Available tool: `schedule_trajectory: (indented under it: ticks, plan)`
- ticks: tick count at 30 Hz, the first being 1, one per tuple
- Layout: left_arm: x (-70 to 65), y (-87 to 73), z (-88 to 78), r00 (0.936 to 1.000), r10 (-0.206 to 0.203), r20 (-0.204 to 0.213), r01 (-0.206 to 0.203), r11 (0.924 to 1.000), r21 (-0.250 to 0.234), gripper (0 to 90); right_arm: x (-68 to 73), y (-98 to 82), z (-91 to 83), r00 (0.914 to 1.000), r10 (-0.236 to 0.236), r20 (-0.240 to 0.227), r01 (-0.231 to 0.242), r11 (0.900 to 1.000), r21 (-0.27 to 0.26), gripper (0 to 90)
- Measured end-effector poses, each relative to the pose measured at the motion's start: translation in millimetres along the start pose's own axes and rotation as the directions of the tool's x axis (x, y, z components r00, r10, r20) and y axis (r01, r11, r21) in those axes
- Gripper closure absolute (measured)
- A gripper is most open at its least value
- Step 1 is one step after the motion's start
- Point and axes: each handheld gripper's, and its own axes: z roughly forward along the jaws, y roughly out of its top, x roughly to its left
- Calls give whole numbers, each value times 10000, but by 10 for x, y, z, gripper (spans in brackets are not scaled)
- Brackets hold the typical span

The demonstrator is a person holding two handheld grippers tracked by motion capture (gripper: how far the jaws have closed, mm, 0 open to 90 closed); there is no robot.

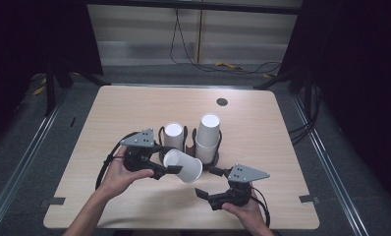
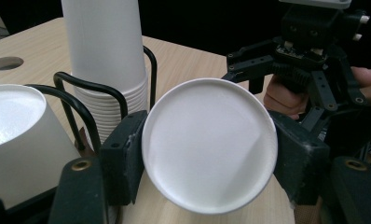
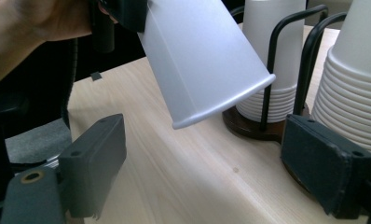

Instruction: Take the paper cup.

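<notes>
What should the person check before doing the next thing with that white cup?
1. Left hand-held gripper shut on the loose cup: ok, a pad presses each side near its closed end.
2. Cup off the table: ok, it hangs tilted, rim toward the right hand-held gripper.
3. Right hand-held gripper open and holding nothing: ok, its jaws stand wide apart.
4. Cup clear of the two cup stacks in the wire holders: ok, there is a gap in the right gripper view.
5. Cup unsquashed: ok, the closed end looks round.
6. Only one cup held: cannot tell.
</notes>
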Motion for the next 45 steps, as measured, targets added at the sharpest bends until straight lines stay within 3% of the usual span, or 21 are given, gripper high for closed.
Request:
schedule_trajectory:
  ticks: [7, 12, 24, 33, 40, 45]
  plan:
    - [-40, -1, 28, 9985, 129, 527, -122, 9998, -142, 342, 23, 17, -8, 9991, -241, -338, 234, 9995, -199, 143]
    - [-71, 13, 40, 9969, 196, 768, -189, 9998, -102, 343, 12, 22, -14, 9990, -340, -298, 333, 9992, -235, 143]
    - [-161, 66, 134, 9872, 330, 1558, -343, 9994, 55, 343, 31, 33, 30, 9957, -608, -702, 600, 9981, -131, 142]
    - [-198, 73, 197, 9838, 344, 1757, -375, 9992, 149, 343, 51, 24, 64, 9936, -731, -865, 731, 9973, -27, 141]
    - [-216, 63, 270, 9792, 339, 2001, -379, 9992, 161, 343, 36, 12, 101, 9922, -568, -1105, 577, 9983, 44, 143]
    - [-207, 53, 278, 9777, 286, 2080, -324, 9994, 149, 343, 37, 2, 114, 9908, -604, -1215, 634, 9978, 210, 183]
